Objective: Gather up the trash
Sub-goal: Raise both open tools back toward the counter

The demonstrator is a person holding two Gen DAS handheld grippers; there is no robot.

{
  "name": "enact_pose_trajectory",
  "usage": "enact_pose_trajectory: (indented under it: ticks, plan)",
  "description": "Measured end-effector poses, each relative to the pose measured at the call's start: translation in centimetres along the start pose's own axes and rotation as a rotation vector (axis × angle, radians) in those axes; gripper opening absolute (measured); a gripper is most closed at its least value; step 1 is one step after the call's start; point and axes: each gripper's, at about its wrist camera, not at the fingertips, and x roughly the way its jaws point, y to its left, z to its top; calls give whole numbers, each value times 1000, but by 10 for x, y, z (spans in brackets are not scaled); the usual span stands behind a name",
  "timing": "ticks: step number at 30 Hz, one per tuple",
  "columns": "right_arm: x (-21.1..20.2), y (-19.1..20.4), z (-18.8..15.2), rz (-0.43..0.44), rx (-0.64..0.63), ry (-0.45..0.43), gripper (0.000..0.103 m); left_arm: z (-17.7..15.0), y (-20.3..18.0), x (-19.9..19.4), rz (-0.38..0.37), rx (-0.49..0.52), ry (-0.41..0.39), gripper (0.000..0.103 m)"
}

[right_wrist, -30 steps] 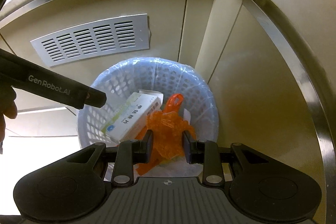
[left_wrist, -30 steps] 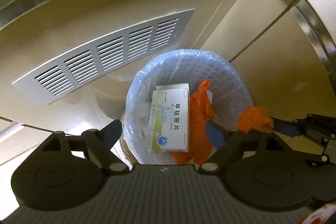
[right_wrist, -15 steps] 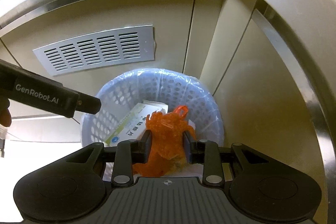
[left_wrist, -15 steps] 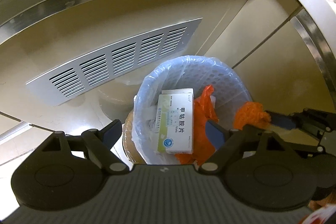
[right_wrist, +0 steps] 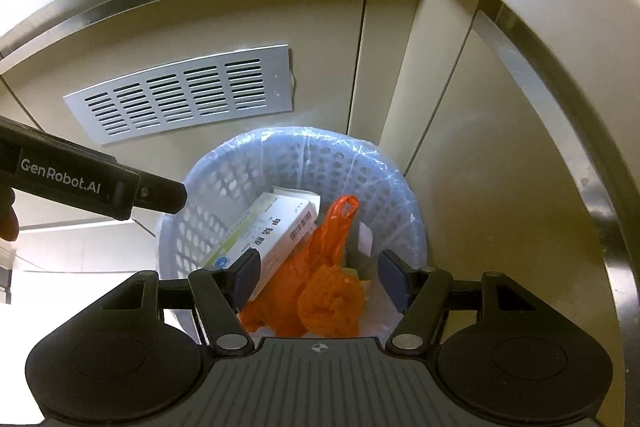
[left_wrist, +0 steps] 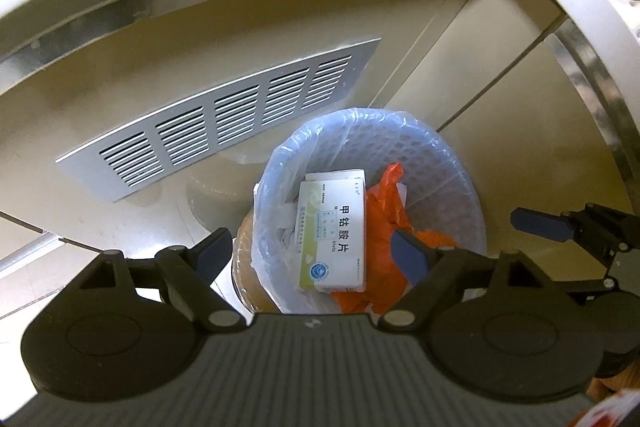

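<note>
R gripper (right_wrist: 320,277) jaws just opening, orange bag (right_wrist: 332,303) loose in bin (right_wrist: 248,163)

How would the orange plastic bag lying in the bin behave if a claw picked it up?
The orange plastic bag is thin and crumpled, so it would probably hang limp and change shape. It looks light for its bulk. Its loop handle stands up, so a claw might snag it there, though the smooth film could slip.
</note>
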Motion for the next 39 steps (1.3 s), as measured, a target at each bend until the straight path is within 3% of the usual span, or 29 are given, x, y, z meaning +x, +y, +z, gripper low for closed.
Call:
enact_pose_trajectory:
  ticks: [9,17,22,29,39]
  plan:
    - [-39,-2,11,3,-3,-67,65,8,-13,-32,-47,54,-56,84]
    - [-116,4,28,-24,-66,-262,65,20,-30,-85,-120,126,-156,84]
    - [-151,-1,35,-40,-36,-365,65,28,-44,-118,-150,185,-233,84]
    - [-165,-15,58,-49,31,-438,65,48,-57,-148,-123,213,-345,84]
    - [-173,-48,88,-30,15,-523,65,81,-48,-165,-35,150,-444,84]
